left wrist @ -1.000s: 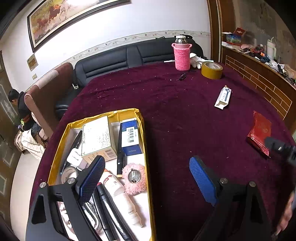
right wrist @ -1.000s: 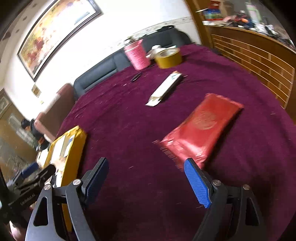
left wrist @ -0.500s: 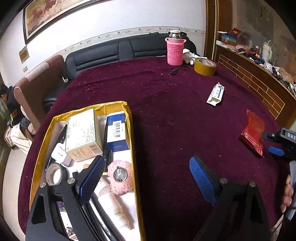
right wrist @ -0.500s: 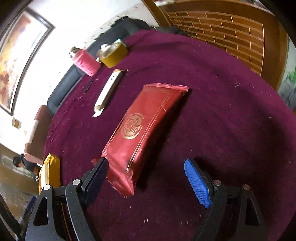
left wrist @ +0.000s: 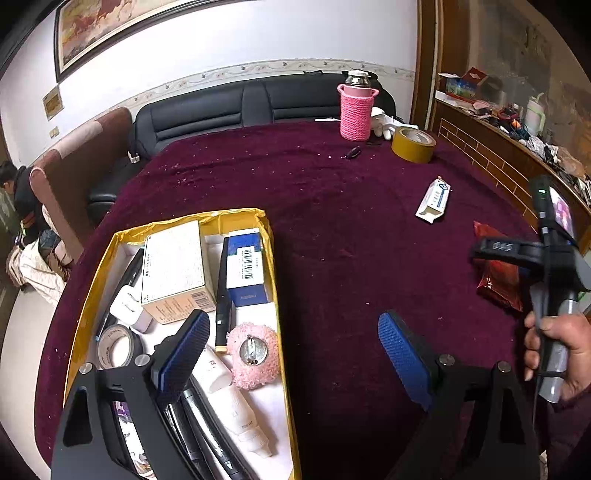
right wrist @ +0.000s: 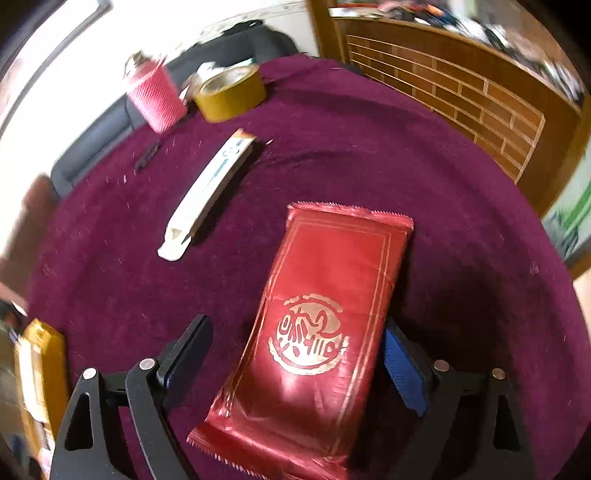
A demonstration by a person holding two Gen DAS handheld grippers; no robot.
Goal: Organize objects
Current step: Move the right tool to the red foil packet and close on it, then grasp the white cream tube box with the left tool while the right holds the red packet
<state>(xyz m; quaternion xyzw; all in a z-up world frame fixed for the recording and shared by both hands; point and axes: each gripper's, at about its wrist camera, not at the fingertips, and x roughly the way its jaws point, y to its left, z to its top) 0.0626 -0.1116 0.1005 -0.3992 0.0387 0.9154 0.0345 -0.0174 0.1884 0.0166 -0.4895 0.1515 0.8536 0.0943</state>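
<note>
Both pairs of tongs unclenched: red packet [right wrist: 317, 325] between the widening right tongs [right wrist: 295, 347], left tongs [left wrist: 291, 350] empty.

White wall [left wrist: 229, 48] with framed painting [left wrist: 110, 26], black leather sofa [left wrist: 236, 107], wooden brick-patterned counter [right wrist: 461, 96], possibly cluttered

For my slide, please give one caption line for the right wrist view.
Right gripper, jaws opening, straddles a red foil packet on the maroon tablecloth.

red packet [left wrist: 496, 273]: part-hidden by right gripper [left wrist: 524, 254] | shelf clutter [right wrist: 480, 26]: probably blurred
</note>
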